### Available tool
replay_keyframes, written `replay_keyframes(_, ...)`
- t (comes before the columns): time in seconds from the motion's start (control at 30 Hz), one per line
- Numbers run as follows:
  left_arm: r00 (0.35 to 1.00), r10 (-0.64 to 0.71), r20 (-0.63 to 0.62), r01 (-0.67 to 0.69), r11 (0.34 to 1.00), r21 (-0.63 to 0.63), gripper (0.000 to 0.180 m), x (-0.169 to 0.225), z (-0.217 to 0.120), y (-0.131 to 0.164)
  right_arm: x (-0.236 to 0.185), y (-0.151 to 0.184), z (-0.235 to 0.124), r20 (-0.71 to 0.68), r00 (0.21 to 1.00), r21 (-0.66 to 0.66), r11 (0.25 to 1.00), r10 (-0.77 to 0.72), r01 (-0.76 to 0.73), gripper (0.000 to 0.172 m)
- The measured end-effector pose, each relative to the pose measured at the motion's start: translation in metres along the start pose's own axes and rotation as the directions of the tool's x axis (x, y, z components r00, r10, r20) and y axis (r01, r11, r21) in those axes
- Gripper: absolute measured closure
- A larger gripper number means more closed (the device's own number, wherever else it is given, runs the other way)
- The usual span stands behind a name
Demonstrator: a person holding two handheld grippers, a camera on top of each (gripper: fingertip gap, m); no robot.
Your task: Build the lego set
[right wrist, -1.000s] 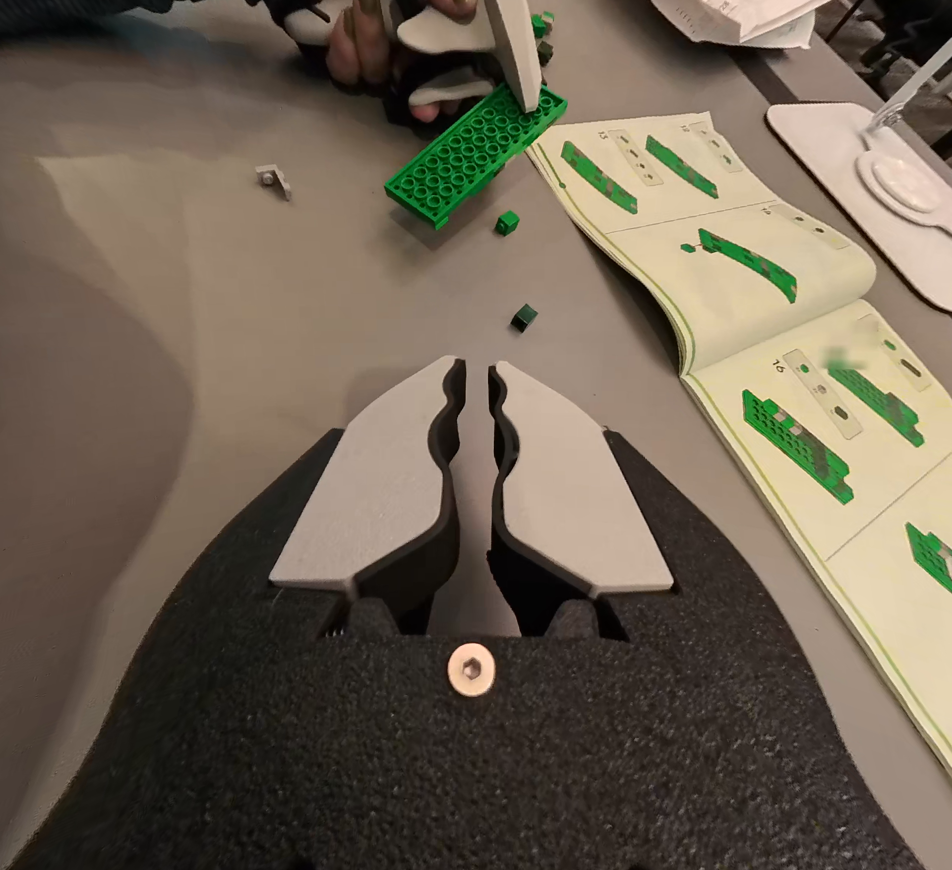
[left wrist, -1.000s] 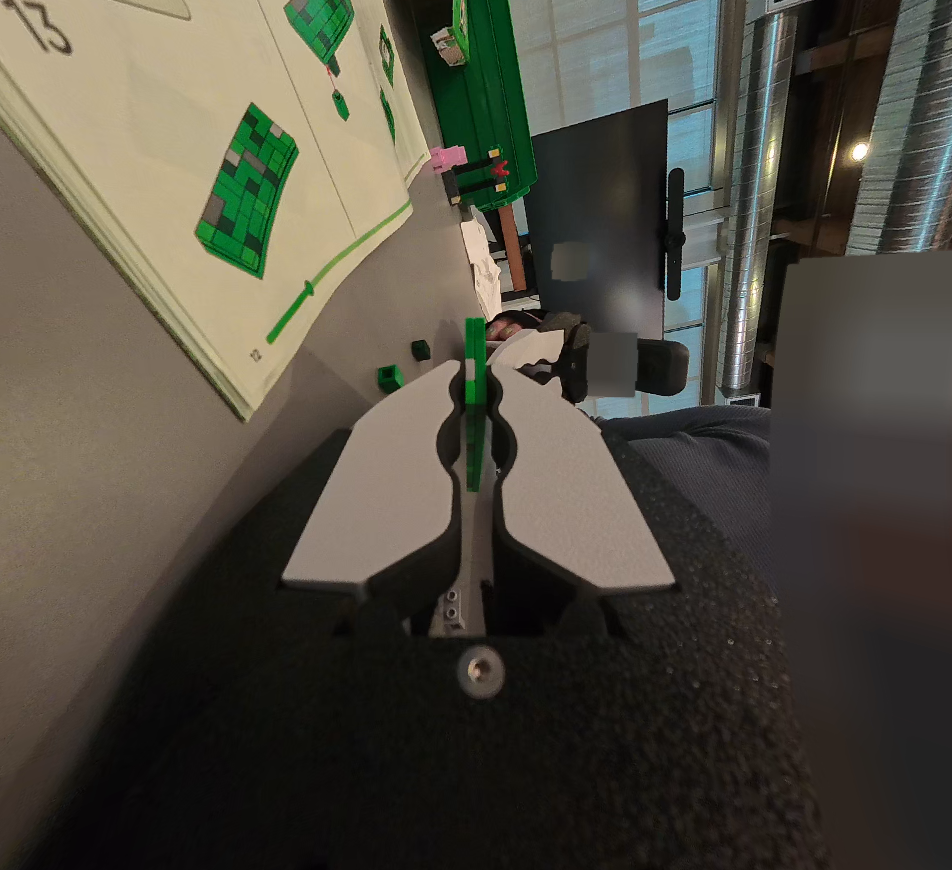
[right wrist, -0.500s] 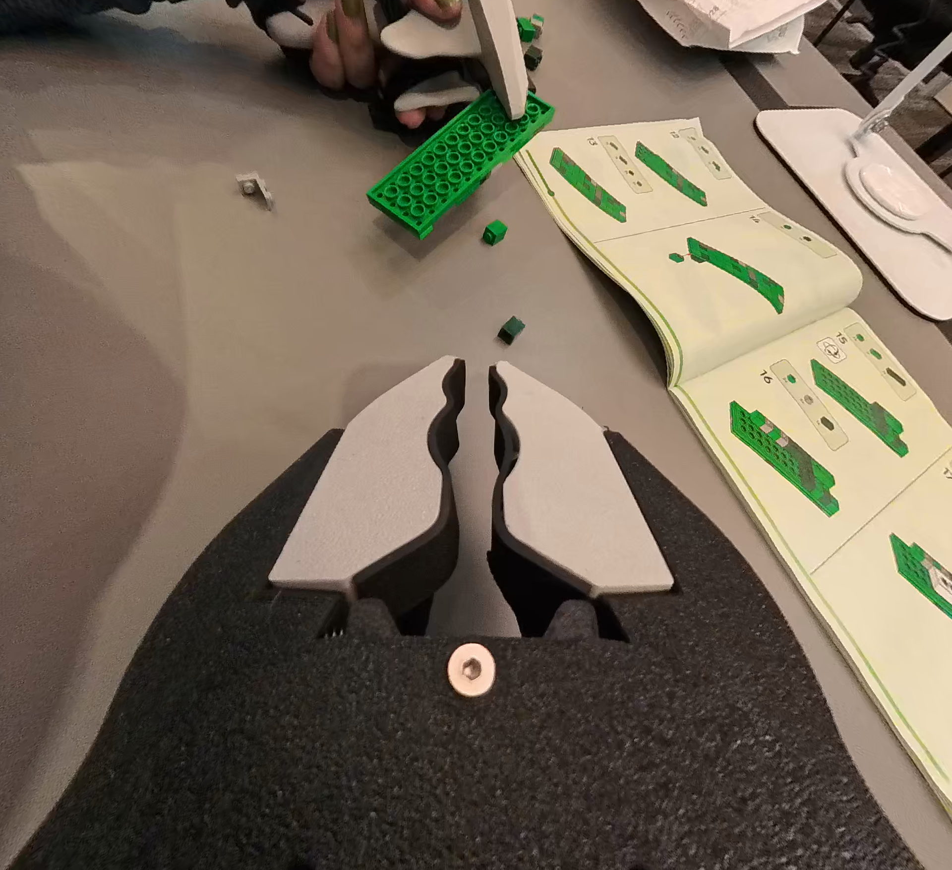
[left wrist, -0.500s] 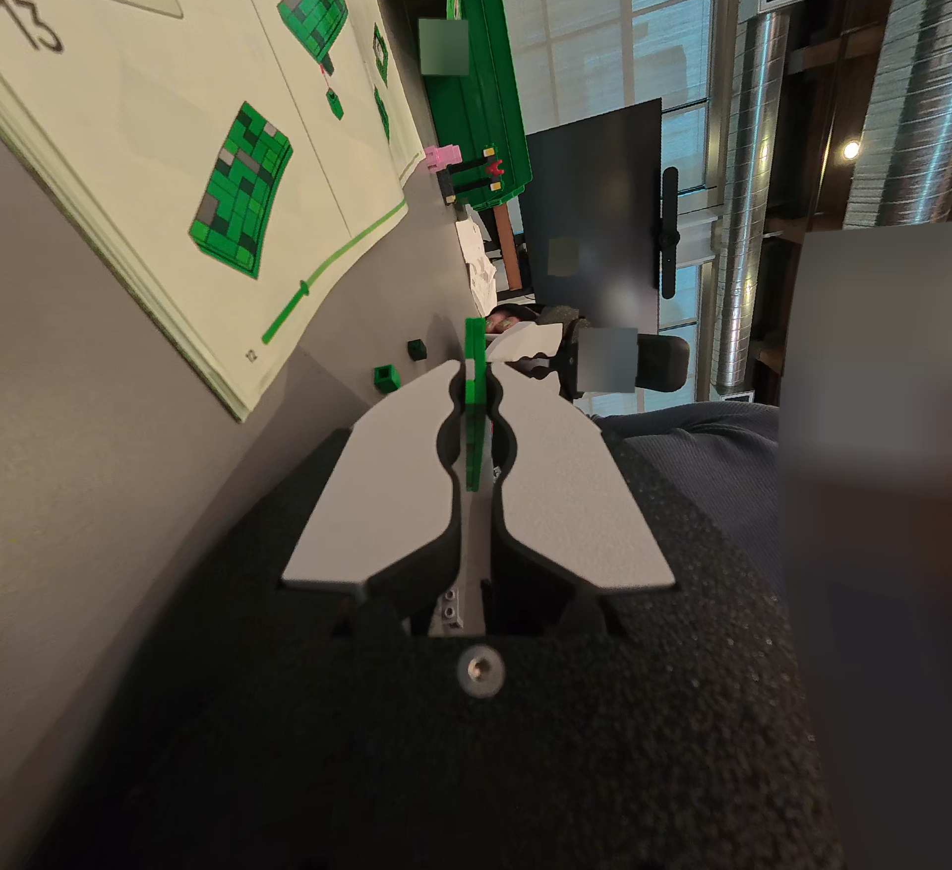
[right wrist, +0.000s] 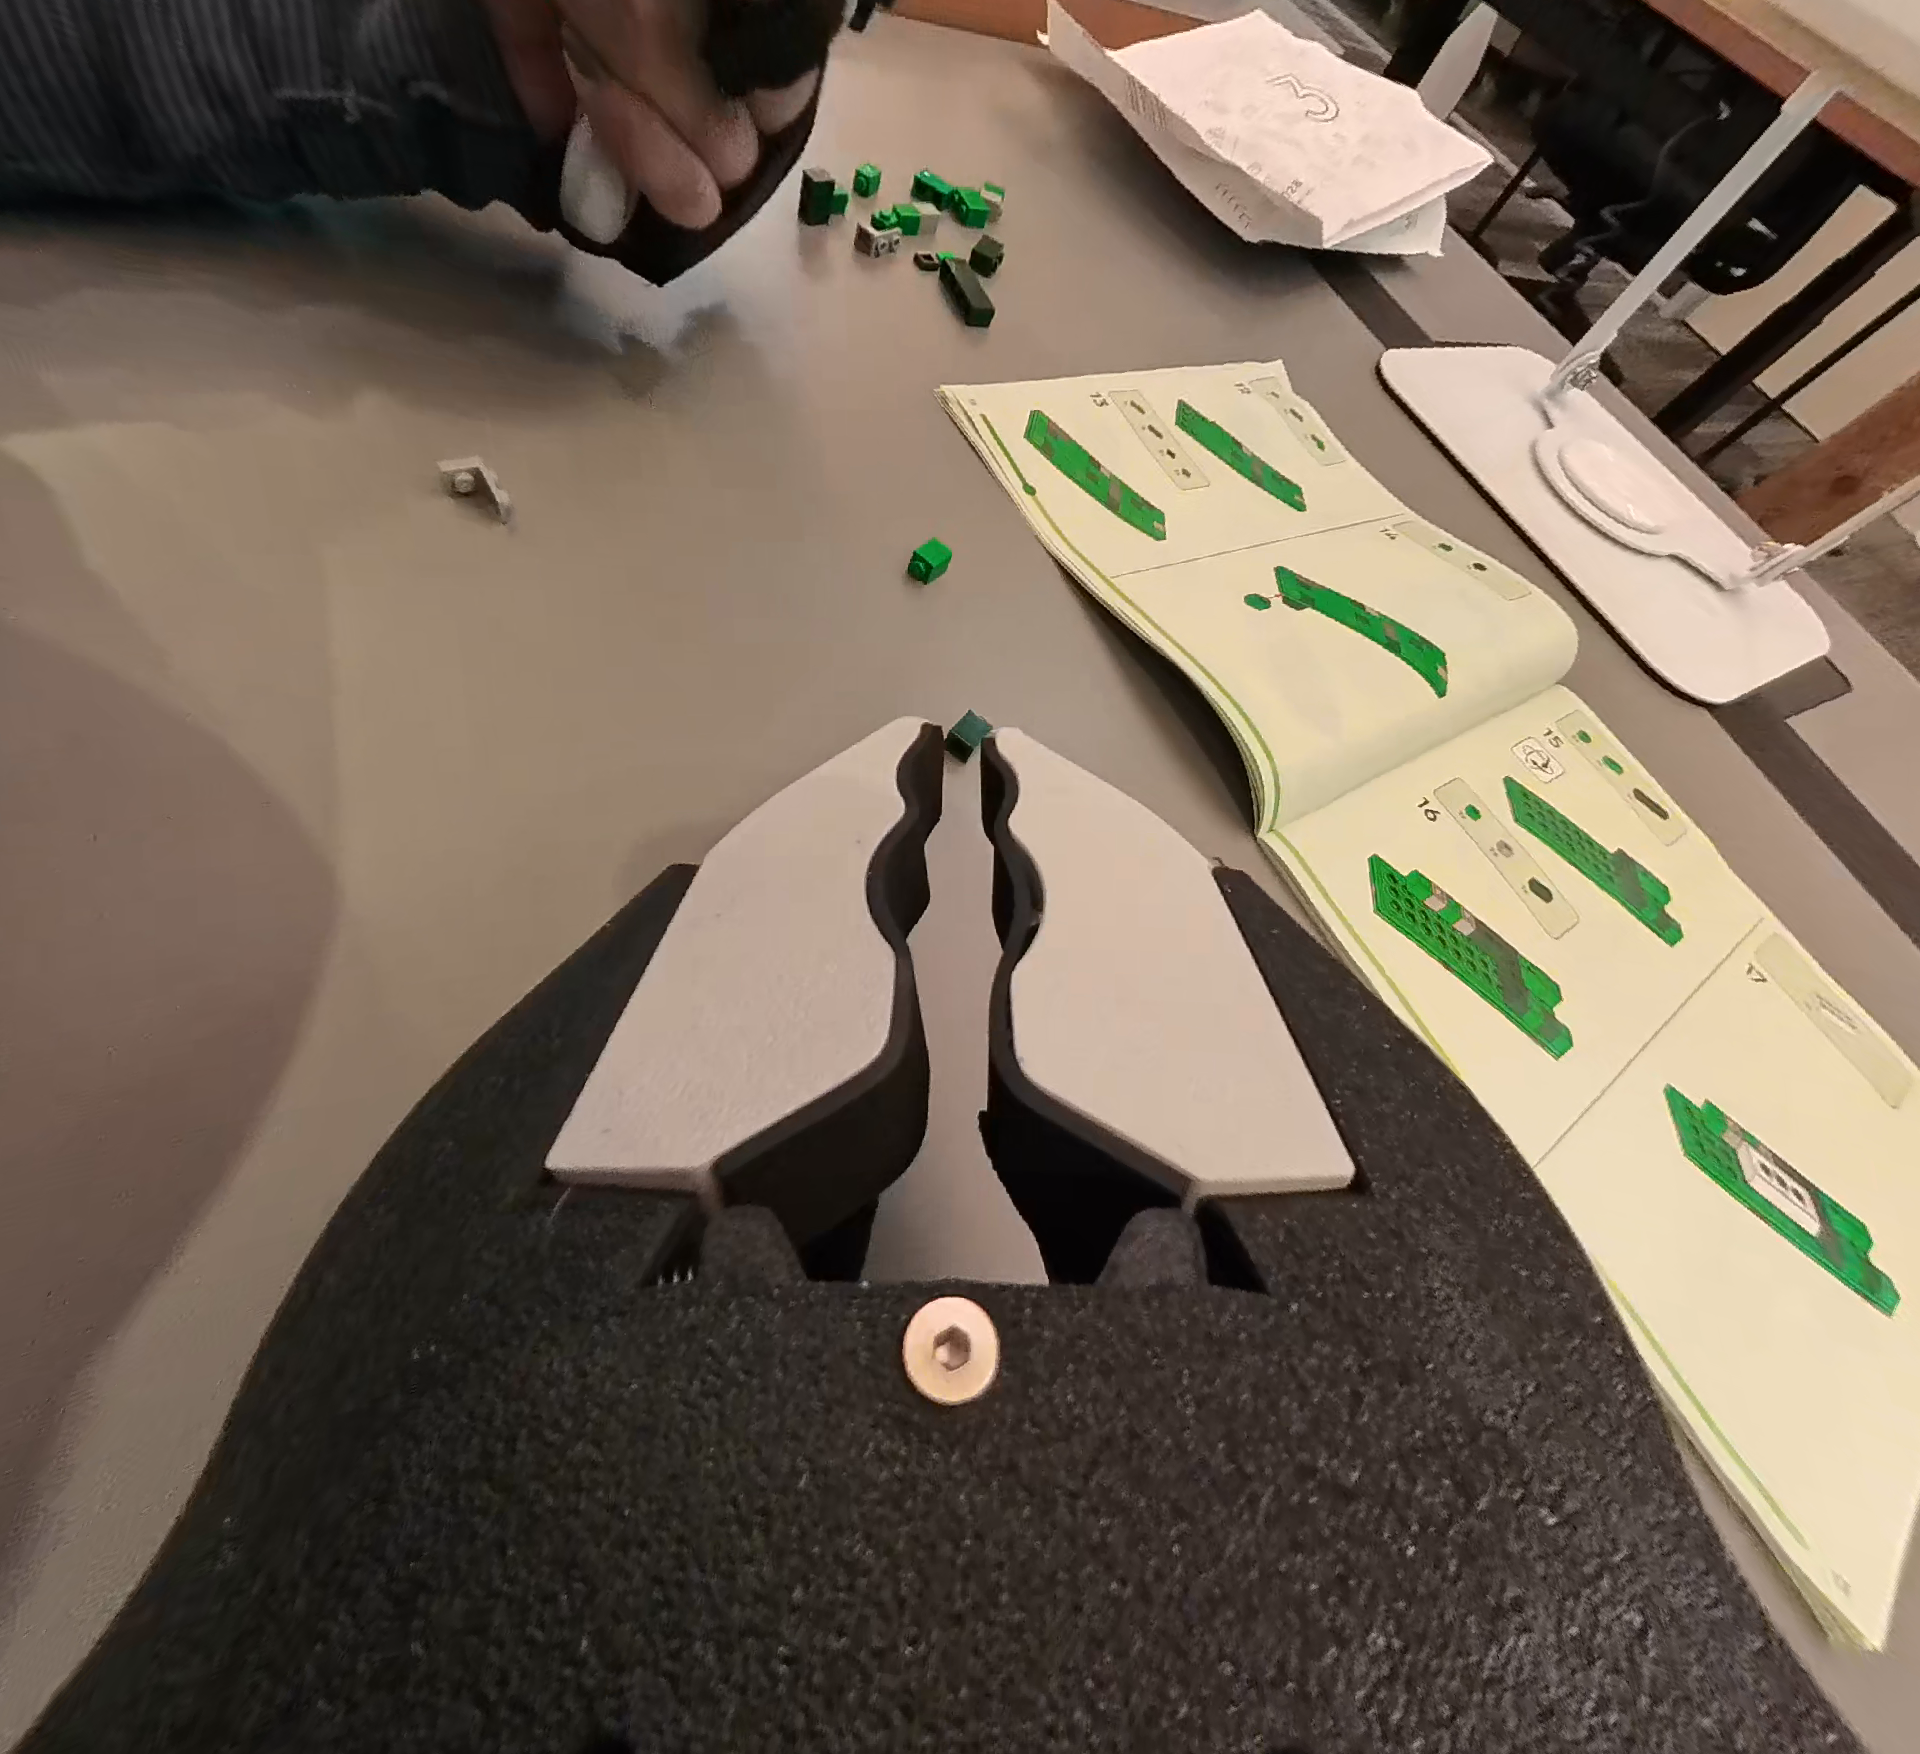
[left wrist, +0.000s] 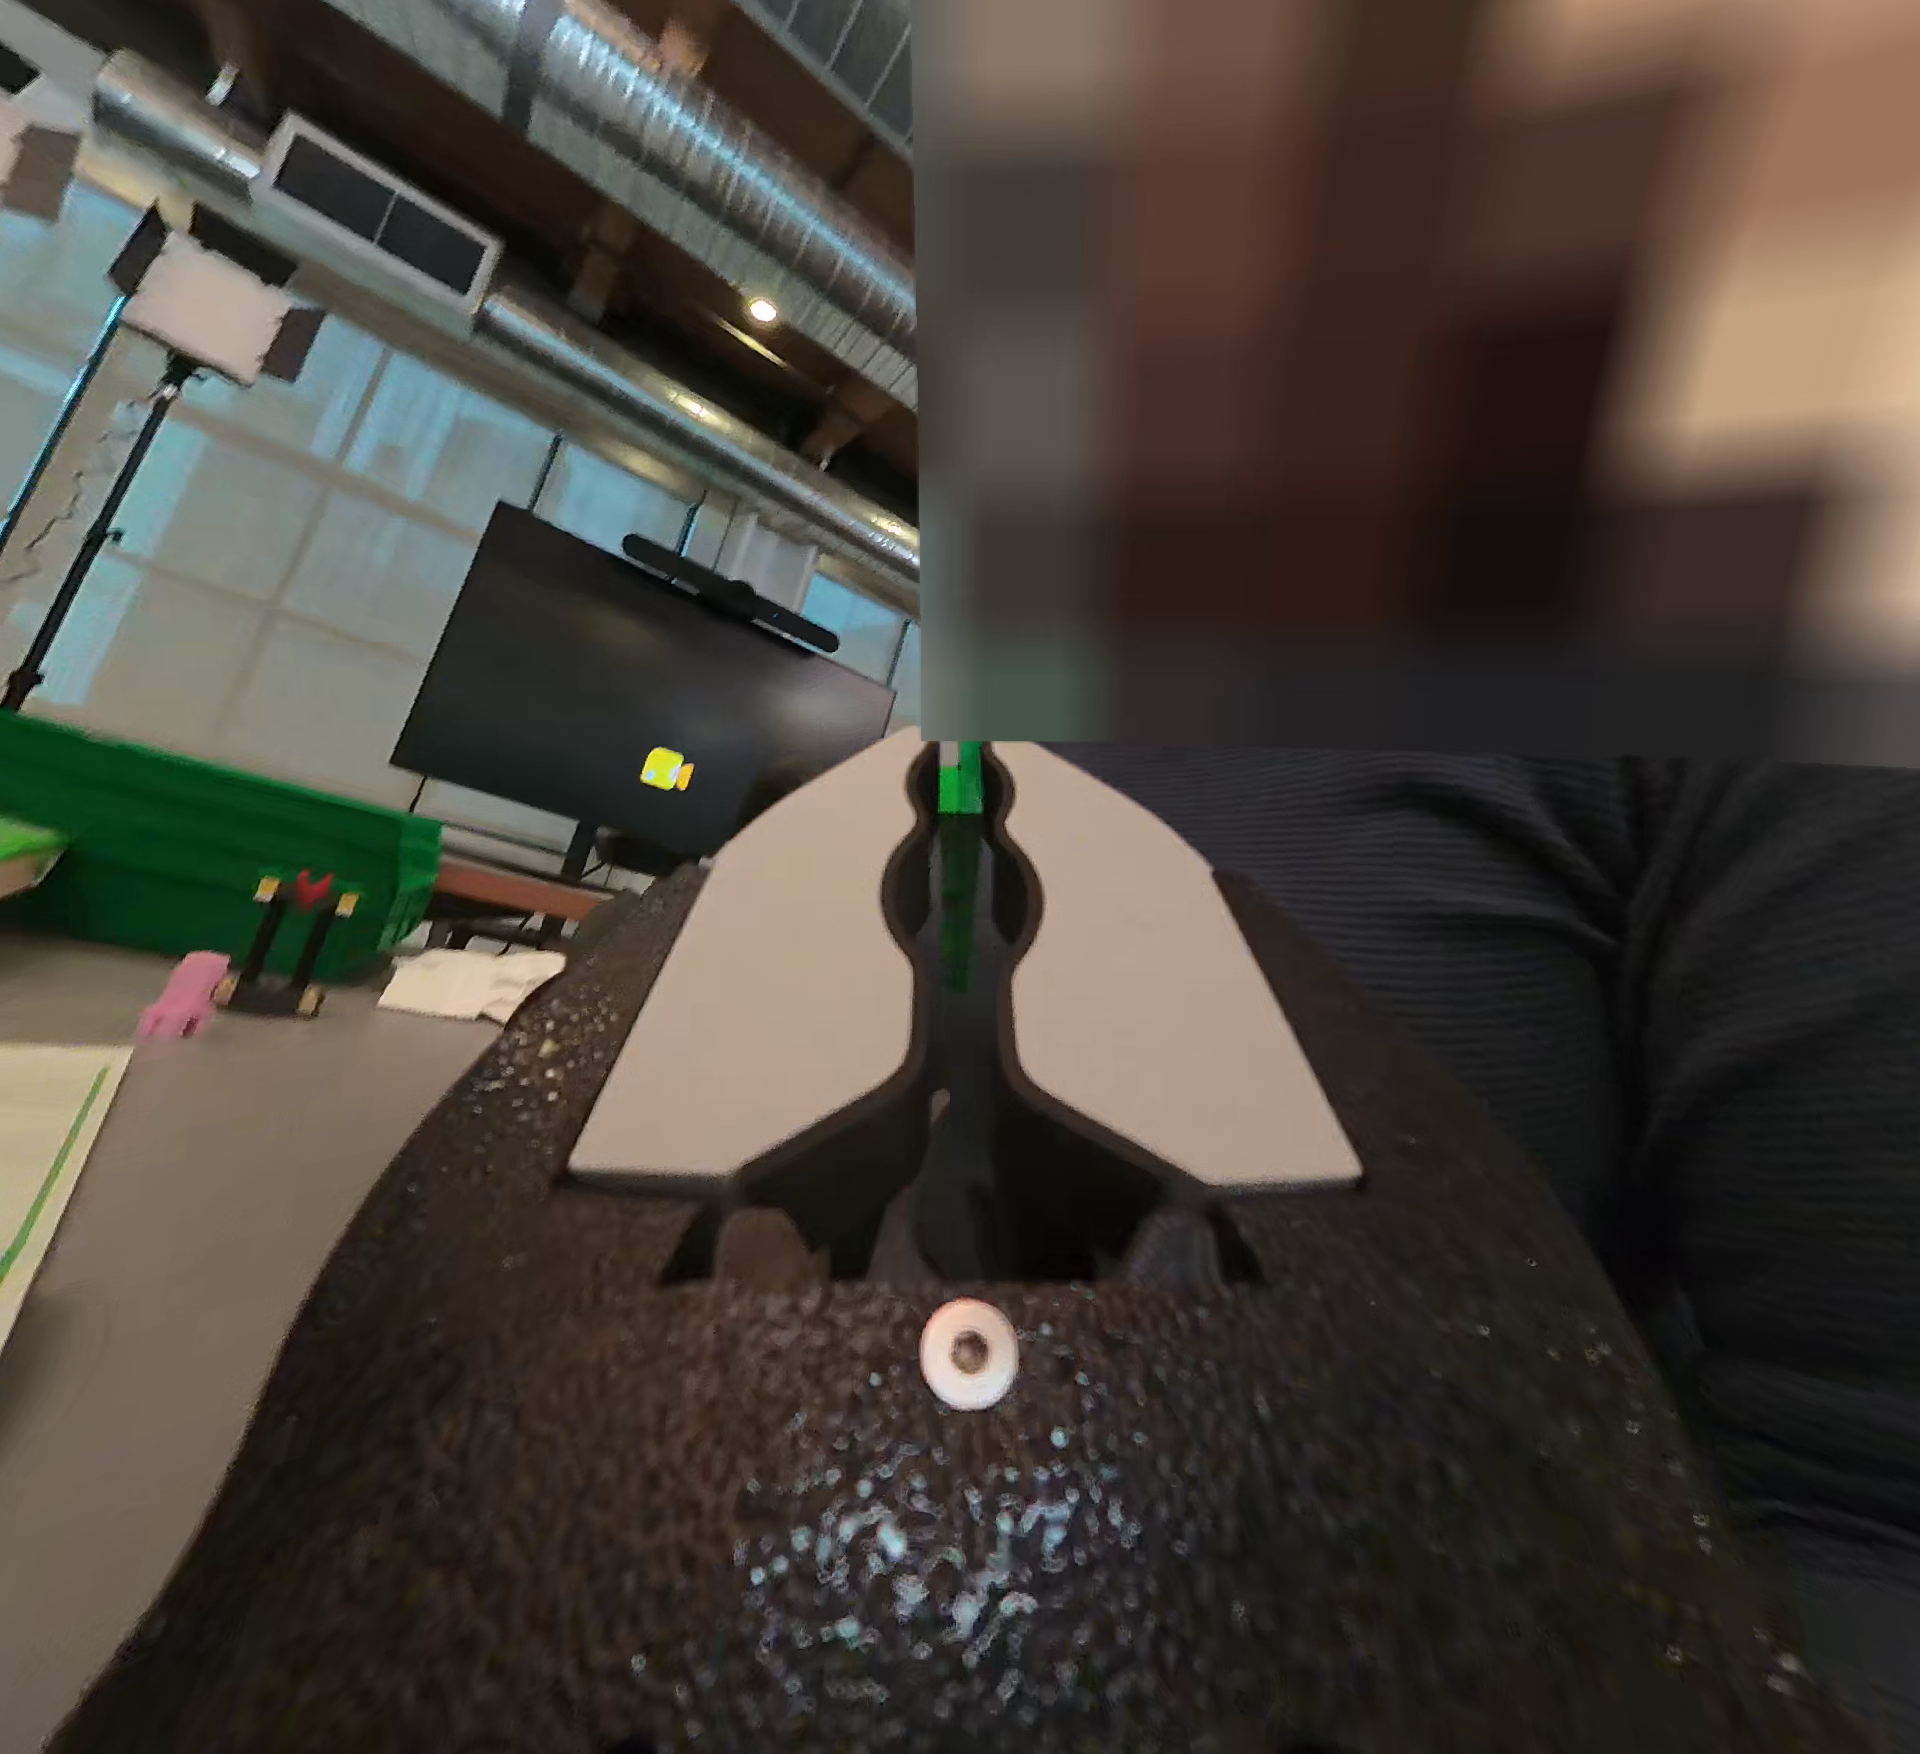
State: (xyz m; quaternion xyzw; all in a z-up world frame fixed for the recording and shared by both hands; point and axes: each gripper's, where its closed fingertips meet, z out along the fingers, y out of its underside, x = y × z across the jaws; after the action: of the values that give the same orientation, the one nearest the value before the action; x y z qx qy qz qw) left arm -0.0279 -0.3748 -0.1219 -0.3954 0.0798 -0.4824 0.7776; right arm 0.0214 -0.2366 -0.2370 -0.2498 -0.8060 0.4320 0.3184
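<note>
Green plate [left wrist: 958, 857]: we see it edge-on, clamped between the fingers of our left tongs [left wrist: 958, 759], both sides pressing on it. Its far end disappears behind a blurred patch. These tongs are lifted off the table [left wrist: 239, 1174] and face a person's dark sleeve; a dark screen [left wrist: 582, 696] stands to their left.

Our right tongs [right wrist: 962, 748] sit low over the table, narrowed. A small dark green brick [right wrist: 966, 734] rests at their very tips, between the two fingers. Whether the pads actually press on it we cannot tell.

Just ahead of the right tongs lies a brighter green single-stud brick [right wrist: 928, 559]. Farther ahead sits a loose pile of green and grey bricks [right wrist: 920, 224]. Ahead and to the left is one grey piece [right wrist: 473, 485]. An open instruction booklet [right wrist: 1455, 769] lies to the right.

As for progress, the plate is in hand, and the pile and the brighter green brick lie unattached on the table.
</note>
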Motion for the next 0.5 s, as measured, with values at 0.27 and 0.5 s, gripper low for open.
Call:
replay_keyframes(0.27, 1.000, -0.012, 0.011, 0.012, 1.000, 0.001, 0.174, -0.002, 0.000, 0.000, 0.000, 0.006, -0.004, -0.001, 1.000, -0.005, 1.000, 0.008, -0.008, 0.165)
replay_keyframes(0.5, 0.888, -0.317, 0.332, 0.370, 0.923, -0.109, 0.175, -0.050, -0.010, 0.035, 0.003, 0.017, -0.004, 0.024, 0.999, -0.051, 0.998, 0.035, -0.033, 0.161)
